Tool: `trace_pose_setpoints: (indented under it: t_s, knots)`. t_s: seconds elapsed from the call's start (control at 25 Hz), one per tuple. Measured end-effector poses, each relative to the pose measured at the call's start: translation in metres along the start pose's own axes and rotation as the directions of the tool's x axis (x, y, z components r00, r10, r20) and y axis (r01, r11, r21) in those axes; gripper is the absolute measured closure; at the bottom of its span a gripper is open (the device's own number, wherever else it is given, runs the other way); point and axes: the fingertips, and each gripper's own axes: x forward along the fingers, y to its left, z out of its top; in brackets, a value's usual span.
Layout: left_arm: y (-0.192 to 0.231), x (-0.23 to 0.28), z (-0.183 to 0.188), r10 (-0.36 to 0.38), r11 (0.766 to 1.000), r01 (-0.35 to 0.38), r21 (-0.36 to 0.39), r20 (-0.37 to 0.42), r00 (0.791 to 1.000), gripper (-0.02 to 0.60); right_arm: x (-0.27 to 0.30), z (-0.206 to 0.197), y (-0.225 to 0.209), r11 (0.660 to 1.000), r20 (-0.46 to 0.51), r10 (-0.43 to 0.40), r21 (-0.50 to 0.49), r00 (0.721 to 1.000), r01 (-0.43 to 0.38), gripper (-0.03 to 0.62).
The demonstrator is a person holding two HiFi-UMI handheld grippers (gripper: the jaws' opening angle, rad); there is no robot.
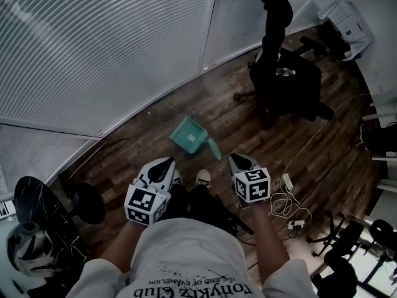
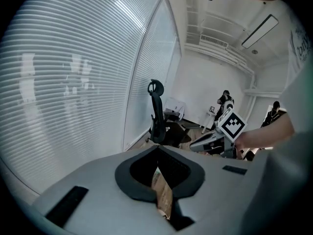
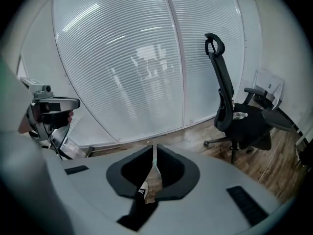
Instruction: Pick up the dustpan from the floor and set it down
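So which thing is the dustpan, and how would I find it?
Look at the dark wooden floor beside the long wall of white blinds. Between those blinds and the black office chair, just ahead of the person's shoe, lies the dustpan. It is the only teal thing there, flat with a short handle.

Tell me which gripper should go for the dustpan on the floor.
Right. The dustpan lies on the floor ahead with its handle angled toward the right gripper; the left gripper sits farther from it. Both are shut, so it must open first.
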Motion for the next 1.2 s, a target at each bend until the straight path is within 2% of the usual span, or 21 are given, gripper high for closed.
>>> trace_pose_setpoints:
  t_s: [0.32, 0.64, 0.96, 1.2]
  knots:
    - [-0.015, -0.013, 0.011, -0.007, 1.0, 0.007, 0.01, 0.018, 1.0, 0.558, -0.03, 0.022, 0.006, 0.999, 0.074, -0.032, 0.002, 0.997, 0.032, 0.563]
    - [-0.021, -0.02, 0.015, -0.003, 0.999, 0.002, 0.035, 0.027, 1.0, 0.558, -0.051, 0.022, 0.015, 0.999, 0.103, -0.023, -0.025, 0.994, 0.025, 0.565]
    - [-0.023, -0.023, 0.022, -0.004, 0.997, 0.009, -0.079, 0.061, 0.998, 0.558, -0.062, 0.037, 0.022, 0.999, 0.159, -0.011, -0.043, 0.987, 0.018, 0.569]
    - [-0.025, -0.026, 0.024, 0.005, 0.996, 0.001, -0.09, 0.074, 0.997, 0.558, -0.064, 0.044, 0.031, 0.998, 0.173, 0.005, -0.065, 0.985, 0.006, 0.569]
